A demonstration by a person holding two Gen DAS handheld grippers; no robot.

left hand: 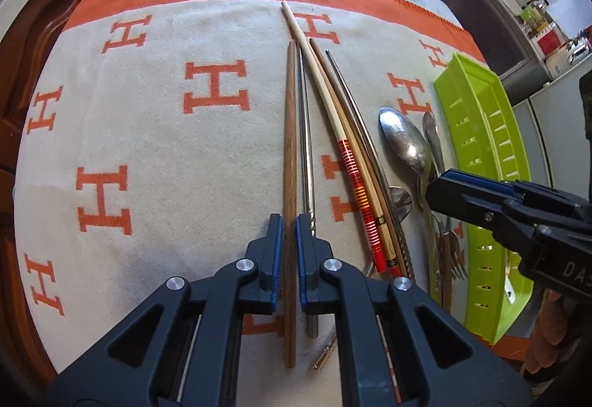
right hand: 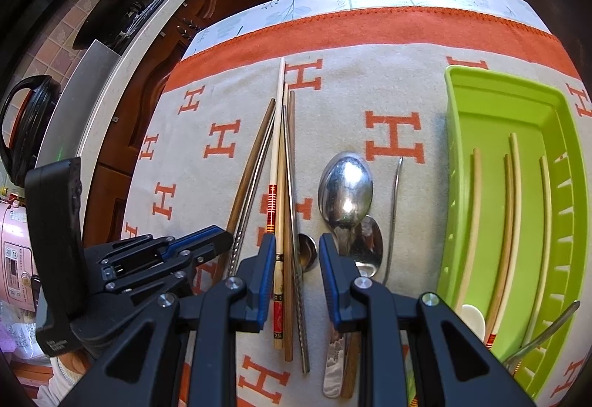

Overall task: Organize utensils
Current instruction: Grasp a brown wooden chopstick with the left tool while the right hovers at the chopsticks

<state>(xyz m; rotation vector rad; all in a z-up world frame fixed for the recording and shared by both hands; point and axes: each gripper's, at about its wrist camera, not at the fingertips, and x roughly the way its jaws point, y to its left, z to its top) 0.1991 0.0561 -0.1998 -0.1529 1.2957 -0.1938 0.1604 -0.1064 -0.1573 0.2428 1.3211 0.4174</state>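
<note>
Only right wrist view shows chopsticks (right hand: 512, 207) inside tray (right hand: 458, 118).

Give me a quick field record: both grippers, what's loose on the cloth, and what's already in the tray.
left gripper: shut on brown wooden chopstick
right gripper: jaws apart over the chopstick bundle, gripping nothing
on cloth: red-banded chopstick, metal chopsticks, large spoon, small spoons, forks
green tray: several chopsticks, a white spoon, a fork at its near end
tray position: right of the loose utensils
</note>
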